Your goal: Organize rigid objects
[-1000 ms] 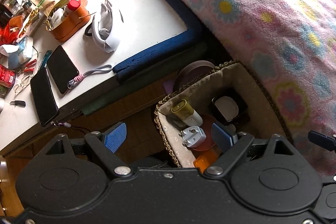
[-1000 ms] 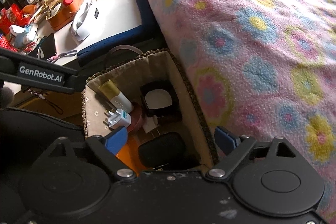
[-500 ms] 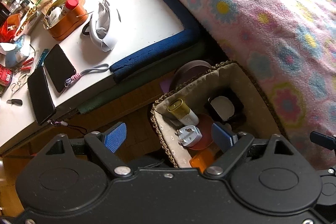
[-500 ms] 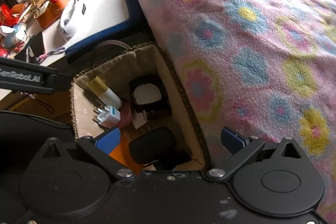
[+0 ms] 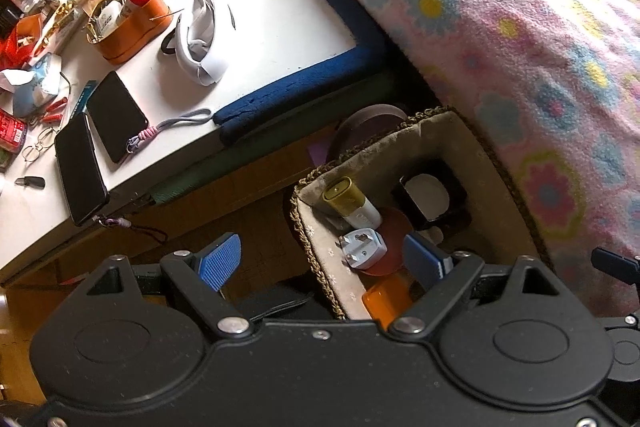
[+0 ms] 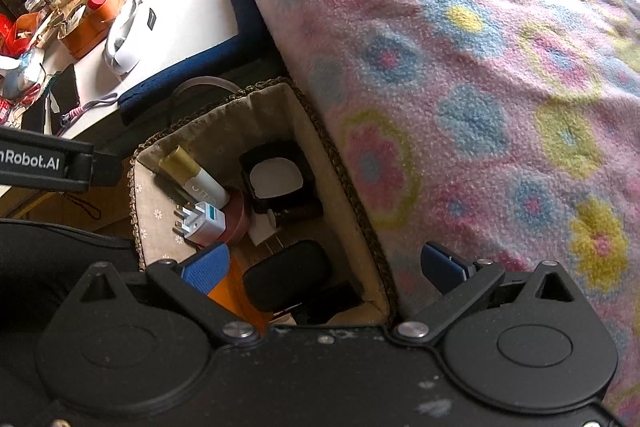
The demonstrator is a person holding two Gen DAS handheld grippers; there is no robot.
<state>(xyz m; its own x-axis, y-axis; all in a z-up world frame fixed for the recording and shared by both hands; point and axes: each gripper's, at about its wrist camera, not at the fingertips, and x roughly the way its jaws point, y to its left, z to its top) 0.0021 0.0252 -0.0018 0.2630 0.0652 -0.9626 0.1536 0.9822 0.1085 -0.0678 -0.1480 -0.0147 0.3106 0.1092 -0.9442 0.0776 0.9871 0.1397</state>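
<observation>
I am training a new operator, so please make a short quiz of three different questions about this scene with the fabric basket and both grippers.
1. True or false: the left gripper is shut on the white plug adapter.
2. Which item lies in the fabric basket? A) the white plug adapter B) the black phones C) the eyeglasses
3. Fill in: the basket stands beside a bed covered by a ____ blanket.

Key: 1. False, both the left gripper and the right gripper are open and empty. 2. A. 3. Floral.
</observation>
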